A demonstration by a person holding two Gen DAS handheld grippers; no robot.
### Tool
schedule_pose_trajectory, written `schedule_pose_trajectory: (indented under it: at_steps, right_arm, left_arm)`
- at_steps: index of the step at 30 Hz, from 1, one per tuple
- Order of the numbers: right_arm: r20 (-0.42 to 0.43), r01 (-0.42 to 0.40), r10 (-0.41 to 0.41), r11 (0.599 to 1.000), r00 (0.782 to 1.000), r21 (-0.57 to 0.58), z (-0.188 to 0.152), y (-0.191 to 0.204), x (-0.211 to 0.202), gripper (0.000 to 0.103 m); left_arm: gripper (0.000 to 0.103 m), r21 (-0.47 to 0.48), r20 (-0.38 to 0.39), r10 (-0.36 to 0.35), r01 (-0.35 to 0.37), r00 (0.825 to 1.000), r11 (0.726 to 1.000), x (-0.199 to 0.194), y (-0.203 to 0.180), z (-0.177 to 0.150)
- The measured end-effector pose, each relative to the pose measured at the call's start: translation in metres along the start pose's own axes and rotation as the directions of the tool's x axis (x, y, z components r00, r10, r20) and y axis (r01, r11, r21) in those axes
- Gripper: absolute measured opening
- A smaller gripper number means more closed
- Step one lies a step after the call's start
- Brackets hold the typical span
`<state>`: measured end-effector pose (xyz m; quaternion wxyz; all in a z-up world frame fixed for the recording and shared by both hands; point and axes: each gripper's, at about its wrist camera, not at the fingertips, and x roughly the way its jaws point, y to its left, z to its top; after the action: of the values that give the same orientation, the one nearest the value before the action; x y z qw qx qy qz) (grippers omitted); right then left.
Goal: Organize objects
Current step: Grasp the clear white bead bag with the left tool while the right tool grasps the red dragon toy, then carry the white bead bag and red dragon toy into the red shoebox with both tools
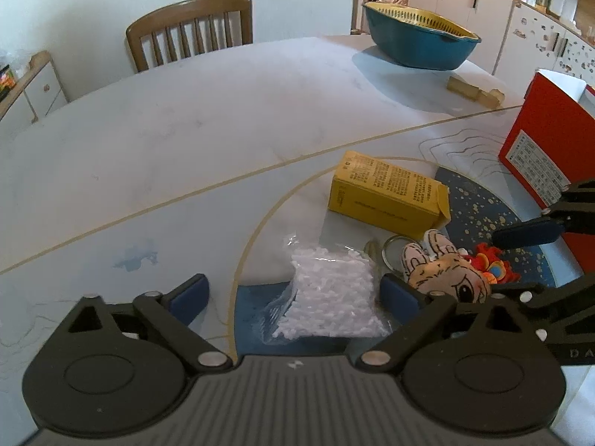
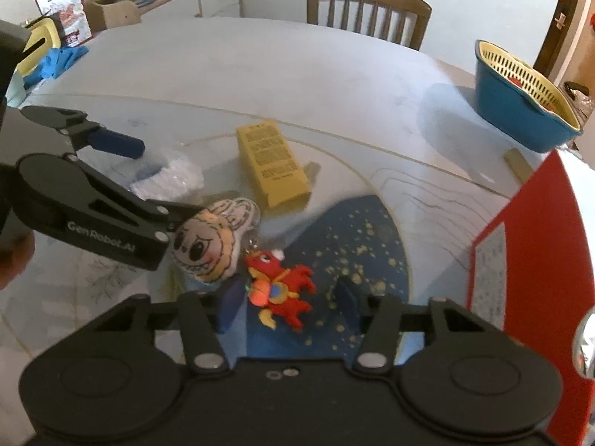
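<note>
On the table (image 1: pixel 186 130), near its blue speckled centre patch (image 2: pixel 357 245), you are working both grippers over a small cluster of things. Your left gripper (image 1: pixel 293 297) is hanging with its jaws wide apart around a clear bag of white pellets (image 1: pixel 331 297); the blue pads are standing on either side of the bag and are not pressing it. Your right gripper (image 2: pixel 288 306) is poised with its jaws partly apart on either side of a red dragon toy (image 2: pixel 282 286), which is lying flat on the blue patch; the pads are sitting close to it, and no squeeze is showing. A plush rabbit keychain (image 2: pixel 212 245) is lying just beside the dragon toy, touching the outer side of your left gripper's finger. A yellow carton (image 2: pixel 273 161) is lying on its side beyond them. A red box (image 2: pixel 535 260) is standing at the right edge. A blue basket with a yellow strainer insert (image 2: pixel 520 100) is sitting well apart at the far right of the table, with a wooden chair (image 2: pixel 368 11) behind the far edge.
</note>
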<state>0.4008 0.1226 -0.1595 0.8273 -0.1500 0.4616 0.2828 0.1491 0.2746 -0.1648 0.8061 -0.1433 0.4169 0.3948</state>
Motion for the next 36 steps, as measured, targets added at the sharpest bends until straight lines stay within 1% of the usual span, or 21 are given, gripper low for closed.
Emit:
schedule_pose_trajectory:
  at_steps: [1,2,3,5,6,7,9,10,11,14,17,19,24,28,36]
  right_arm:
    - [0.004,-0.004,0.004,1.0,1.0,-0.004,0.0,0.001,0.0,0.044]
    - [0.006,-0.007,0.007,1.0,1.0,-0.009,0.0,0.003,-0.001,0.04]
    - [0.009,-0.008,0.008,1.0,1.0,-0.016,0.0,0.005,-0.002,0.038]
    - [0.009,-0.005,0.005,1.0,1.0,-0.023,0.0,0.007,-0.003,0.037]
    - [0.009,-0.005,0.005,1.0,1.0,-0.021,0.0,0.007,-0.003,0.037]
    - [0.01,-0.003,0.003,1.0,1.0,-0.017,-0.001,0.007,-0.004,0.037]
    - [0.008,0.005,-0.005,1.0,1.0,-0.015,-0.001,0.007,-0.005,0.037]
    - [0.007,0.014,-0.014,1.0,1.0,-0.016,-0.002,0.007,-0.005,0.037]
    - [0.008,0.018,-0.018,1.0,1.0,-0.012,-0.003,0.007,-0.007,0.037]
    - [0.012,0.026,-0.026,1.0,1.0,0.015,-0.005,0.005,-0.013,0.036]
    - [0.025,0.028,-0.029,0.998,0.999,0.058,-0.008,0.001,-0.025,0.036]
    - [0.033,0.035,-0.037,0.997,0.999,0.065,-0.008,-0.001,-0.033,0.036]
    - [0.071,0.038,-0.044,0.996,0.997,0.082,-0.008,-0.003,-0.063,0.036]
    - [0.111,0.032,-0.042,0.996,0.993,0.089,-0.007,-0.004,-0.089,0.036]
    - [0.17,0.009,-0.03,0.992,0.985,0.122,-0.008,-0.013,-0.138,0.036]
  left_arm:
    - [0.087,0.007,0.007,-0.005,0.005,1.0,1.0,-0.002,-0.001,0.0]
    - [0.079,0.013,0.012,-0.009,0.009,1.0,1.0,-0.003,-0.001,0.0]
    - [0.076,0.019,0.015,-0.014,0.014,1.0,1.0,-0.005,-0.002,0.0]
    - [0.066,0.03,0.017,-0.025,0.024,1.0,0.999,-0.007,-0.003,0.0]
    - [0.063,0.035,0.019,-0.029,0.029,0.999,0.999,-0.008,-0.004,0.0]
    - [0.055,0.04,0.021,-0.036,0.035,0.999,0.999,-0.009,-0.005,-0.001]
    - [0.051,0.045,0.015,-0.041,0.041,0.999,0.998,-0.011,-0.007,-0.001]
    - [0.045,0.049,0.013,-0.044,0.044,0.999,0.998,-0.012,-0.007,-0.001]
    - [0.041,0.053,0.011,-0.047,0.046,0.999,0.998,-0.013,-0.008,-0.001]
    - [0.037,0.046,0.004,-0.061,0.061,0.998,0.997,-0.016,-0.009,0.001]
    - [0.037,0.037,0.007,-0.066,0.066,0.998,0.997,-0.023,-0.01,0.003]
    - [0.037,0.042,0.014,-0.069,0.068,0.998,0.997,-0.03,-0.012,0.004]
    - [0.037,0.054,0.038,-0.089,0.087,0.995,0.995,-0.055,-0.018,0.012]
    - [0.037,0.041,0.037,-0.116,0.115,0.993,0.993,-0.078,-0.025,0.022]
    - [0.037,0.07,0.052,-0.141,0.137,0.989,0.988,-0.119,-0.054,0.037]
